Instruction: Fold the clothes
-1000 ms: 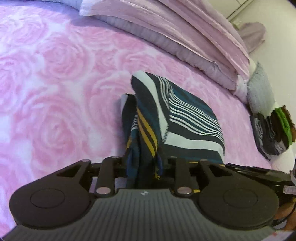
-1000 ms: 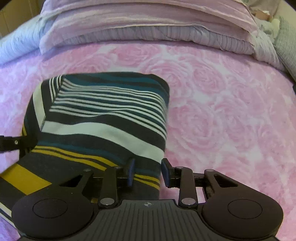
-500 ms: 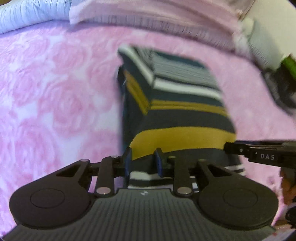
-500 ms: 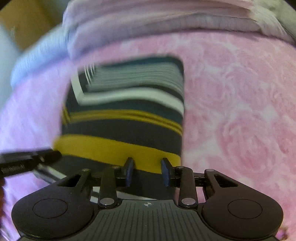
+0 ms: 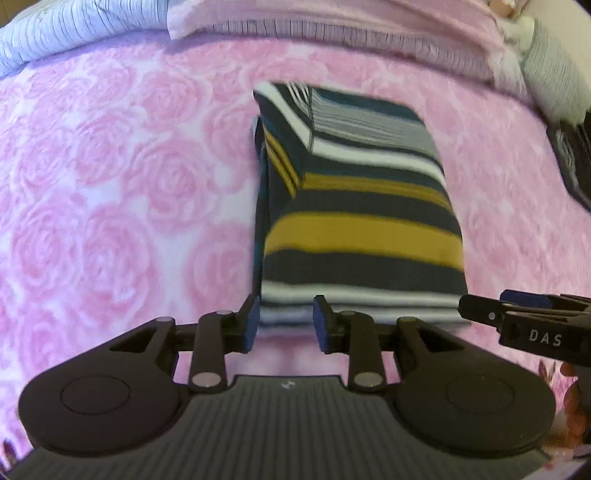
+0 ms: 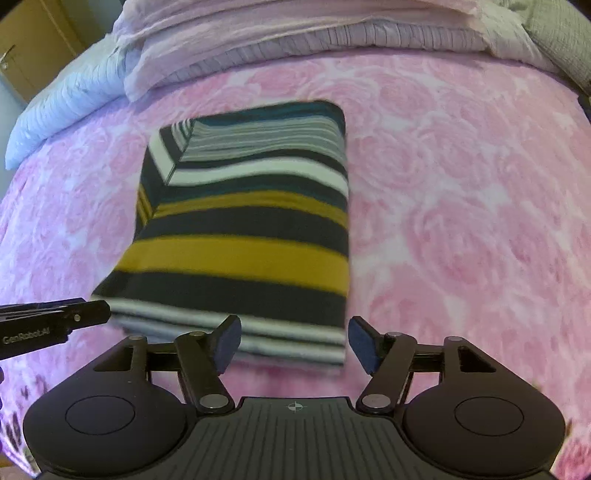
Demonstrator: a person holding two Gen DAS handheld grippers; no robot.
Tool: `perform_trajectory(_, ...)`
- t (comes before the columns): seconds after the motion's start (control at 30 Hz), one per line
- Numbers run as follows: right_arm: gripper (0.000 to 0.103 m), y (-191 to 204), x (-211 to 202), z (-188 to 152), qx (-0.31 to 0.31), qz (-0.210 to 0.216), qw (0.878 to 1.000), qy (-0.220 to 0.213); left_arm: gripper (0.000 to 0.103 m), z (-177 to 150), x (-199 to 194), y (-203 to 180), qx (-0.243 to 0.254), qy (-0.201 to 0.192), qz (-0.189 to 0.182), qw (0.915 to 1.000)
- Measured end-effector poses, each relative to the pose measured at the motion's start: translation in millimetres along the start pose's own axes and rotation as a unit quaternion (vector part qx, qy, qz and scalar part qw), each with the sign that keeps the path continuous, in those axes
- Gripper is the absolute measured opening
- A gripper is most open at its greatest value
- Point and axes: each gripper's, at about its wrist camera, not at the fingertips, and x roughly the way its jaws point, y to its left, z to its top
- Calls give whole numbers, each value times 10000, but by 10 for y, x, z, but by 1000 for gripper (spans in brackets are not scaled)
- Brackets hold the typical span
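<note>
A striped garment [image 5: 362, 221] in dark grey, mustard, white and teal lies folded into a flat rectangle on the pink rose bedspread [image 5: 110, 221]. My left gripper [image 5: 286, 325] hovers over its near left corner. The jaws are opening and the pads do not press the cloth. My right gripper [image 6: 295, 343] hangs above the near right corner of the garment [image 6: 251, 229]. Its jaws are opening wide and nothing is gripped. Each gripper shows side-on in the other's view: the right gripper [image 5: 480, 314] and the left gripper [image 6: 92, 312].
A lilac duvet [image 6: 295, 33] and a pale blue striped pillow [image 6: 66, 96] lie along the far side of the bed. A stack of dark folded clothes [image 5: 572, 158] and a grey cushion [image 5: 554, 85] sit at the right. A wooden door [image 6: 33, 55] stands at the far left.
The left gripper held a bunched edge of the garment, then let it go. The garment now lies folded flat. Both grippers rose and drew back, and the right jaws spread wide.
</note>
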Motion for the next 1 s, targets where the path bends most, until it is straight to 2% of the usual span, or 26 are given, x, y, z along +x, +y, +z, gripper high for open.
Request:
perform_trajectory(0.07, 62, 37, -48, -66, 30, 0, 10000, 81, 33, -46, -28, -19, -90, 184, 7, 9998)
perform_trajectory(0.17, 62, 45, -102, -114, -11, 46, 9999, 131, 34, -113, -72, -62, -192, 298, 77, 9993)
perform_trajectory(0.53, 62, -210, -172, -151, -129, 205, 9997, 48, 37, -214, -158, -277, -490, 125, 245, 9984)
perform_trajectory(0.63, 62, -359, -169, -142, 55, 402, 9992, -24, 47, -282, -185, -243, -863, -44, 119, 9962)
perform_trajectory(0.7, 62, -530, -131, -156, 390, 614, 9973, -88, 52, -381, -159, -142, -1429, -178, -186, 9894)
perform_trajectory(0.77, 63, -744, -42, -187, 893, 975, 9911, -142, 54, -506, -81, -25, -2129, -246, -579, 9750)
perform_trajectory(0.83, 63, -956, 94, -235, 1406, 1354, 9806, -167, 54, -650, 58, 102, -2967, -303, -1028, 9489)
perform_trajectory(0.87, 63, -1047, 179, -260, 1629, 1508, 9749, -163, 54, -706, 124, 147, -3338, -365, -1228, 9339)
perform_trajectory(0.9, 63, -1128, 266, -273, 1839, 1628, 9693, -124, 54, -774, 208, 190, -3763, -515, -1520, 9125)
perform_trajectory(1.0, 63, -1292, 528, -321, 2398, 2145, 9468, -113, 54, -884, 452, 241, -4534, -835, -1770, 8696)
